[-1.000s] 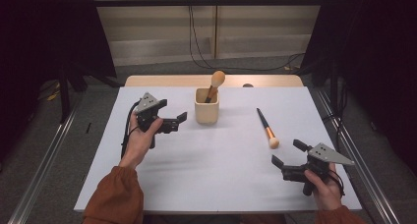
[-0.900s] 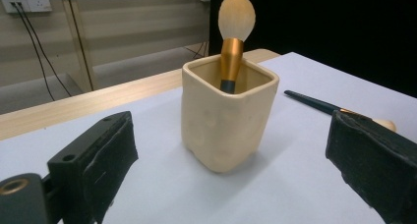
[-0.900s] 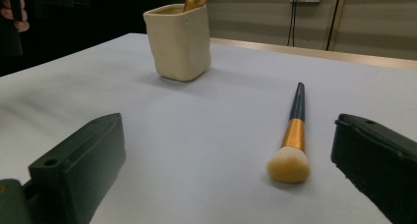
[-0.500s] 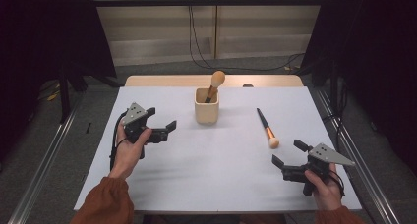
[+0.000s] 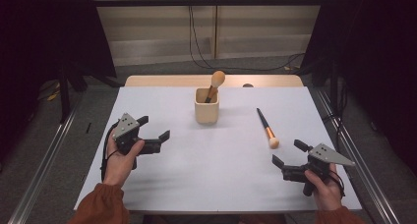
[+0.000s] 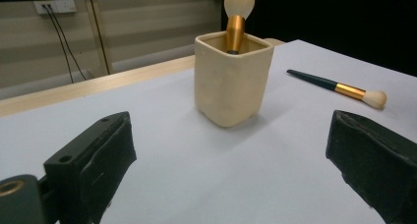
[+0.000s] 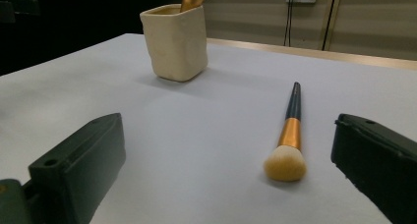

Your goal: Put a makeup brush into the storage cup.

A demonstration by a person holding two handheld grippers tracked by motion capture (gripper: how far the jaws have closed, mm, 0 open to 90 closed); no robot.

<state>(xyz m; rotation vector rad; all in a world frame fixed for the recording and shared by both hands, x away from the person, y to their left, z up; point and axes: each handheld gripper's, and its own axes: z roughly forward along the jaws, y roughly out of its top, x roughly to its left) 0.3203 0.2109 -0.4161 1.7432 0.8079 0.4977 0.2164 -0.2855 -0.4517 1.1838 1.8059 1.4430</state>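
While both grippers rest wide open and empty on the white table (image 5: 162,184), the loose brush (image 5: 266,128) lies flat just right of the cup (image 5: 206,107), which holds a second brush (image 5: 215,84), with the left gripper (image 5: 155,128) well left of the cup and the right gripper (image 5: 291,153) nearest the loose brush's bristles, nothing lying between.

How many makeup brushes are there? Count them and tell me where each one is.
2. One makeup brush stands bristles-up in the cream cup; the other brush lies flat on the white table, right of the cup. The cup's inside is partly hidden.
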